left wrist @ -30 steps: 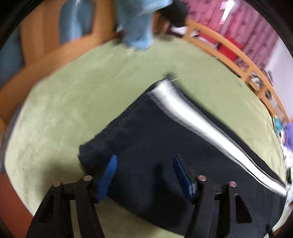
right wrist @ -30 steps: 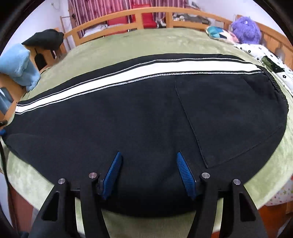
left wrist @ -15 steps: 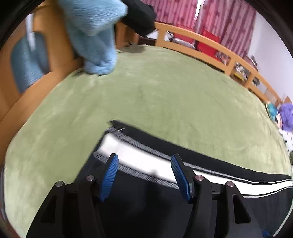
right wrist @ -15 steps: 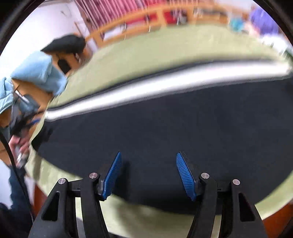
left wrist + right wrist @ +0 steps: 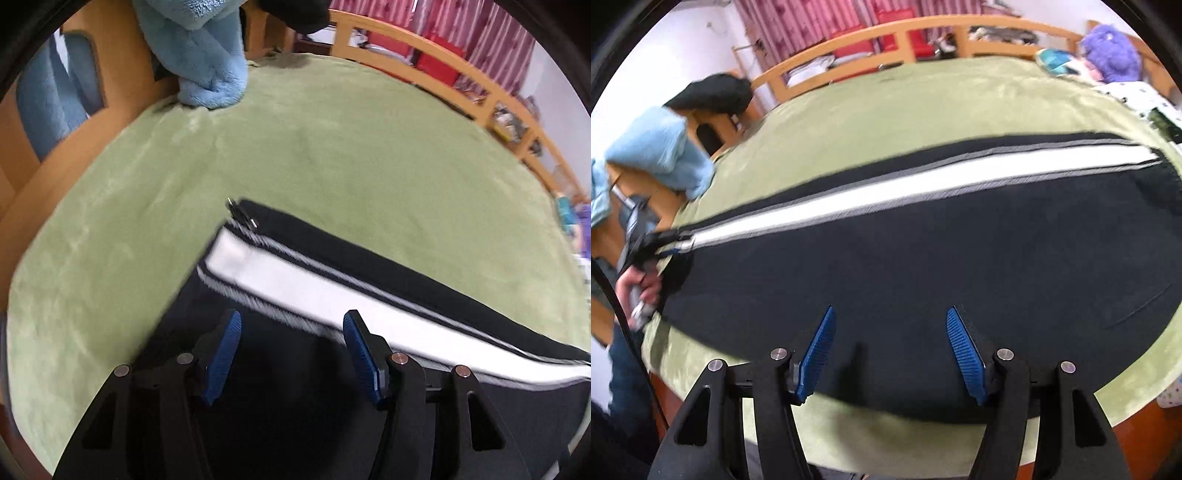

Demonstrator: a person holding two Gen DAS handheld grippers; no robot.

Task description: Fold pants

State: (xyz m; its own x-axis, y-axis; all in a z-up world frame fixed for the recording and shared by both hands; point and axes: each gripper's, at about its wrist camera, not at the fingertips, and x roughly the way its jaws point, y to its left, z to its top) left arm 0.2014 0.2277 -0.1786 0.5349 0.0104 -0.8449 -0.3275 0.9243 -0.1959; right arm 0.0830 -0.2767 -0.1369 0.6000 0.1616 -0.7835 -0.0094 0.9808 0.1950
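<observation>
Now the left gripper [image 5: 291, 354] hovers over the hem end of the black pants [image 5: 886, 280], jaws spread and gripping nothing. Flat on the green blanket [image 5: 332, 147], the pants stretch rightward beneath the right gripper [image 5: 890, 350], also spread and empty.
</observation>
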